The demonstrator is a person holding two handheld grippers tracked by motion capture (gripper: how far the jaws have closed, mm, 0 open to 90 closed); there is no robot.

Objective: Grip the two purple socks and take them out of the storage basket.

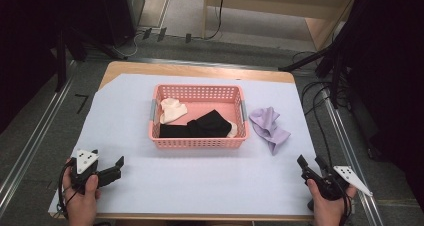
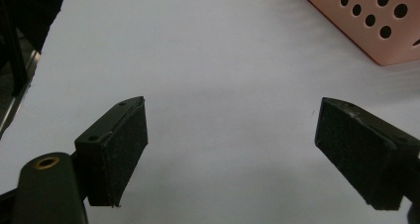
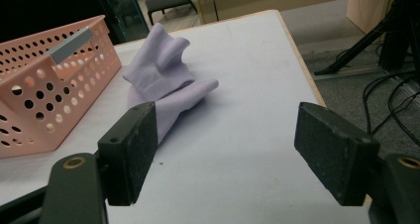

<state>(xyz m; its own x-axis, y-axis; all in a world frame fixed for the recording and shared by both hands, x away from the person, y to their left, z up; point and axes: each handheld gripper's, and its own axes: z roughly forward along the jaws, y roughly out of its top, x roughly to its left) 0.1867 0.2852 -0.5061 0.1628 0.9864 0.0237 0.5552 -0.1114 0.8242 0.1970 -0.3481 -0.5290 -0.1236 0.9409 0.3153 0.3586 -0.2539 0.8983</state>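
High view: pink basket (image 1: 198, 141) at mid-bench, holding a cream sock (image 1: 171, 110) at its far left and a black sock (image 1: 200, 126) along its near side. Just right of the basket, a lilac sock (image 1: 269, 125) crumpled on the white sheet (image 1: 200, 178) covering the bench (image 1: 200, 68). Left claw (image 1: 118, 167) at the near left corner, right claw (image 1: 309, 167) at the near right, each gripped in a hand, well apart from the socks.

Left gripper view: left claw (image 2: 233, 149) spread wide over bare white sheet, nothing between the pads; basket corner (image 2: 376, 30) at far right.

Right gripper view: right claw (image 3: 237, 157) spread wide, empty, pointed towards the lilac sock (image 3: 161, 80), lying just beyond the left pad beside the basket (image 3: 49, 100).
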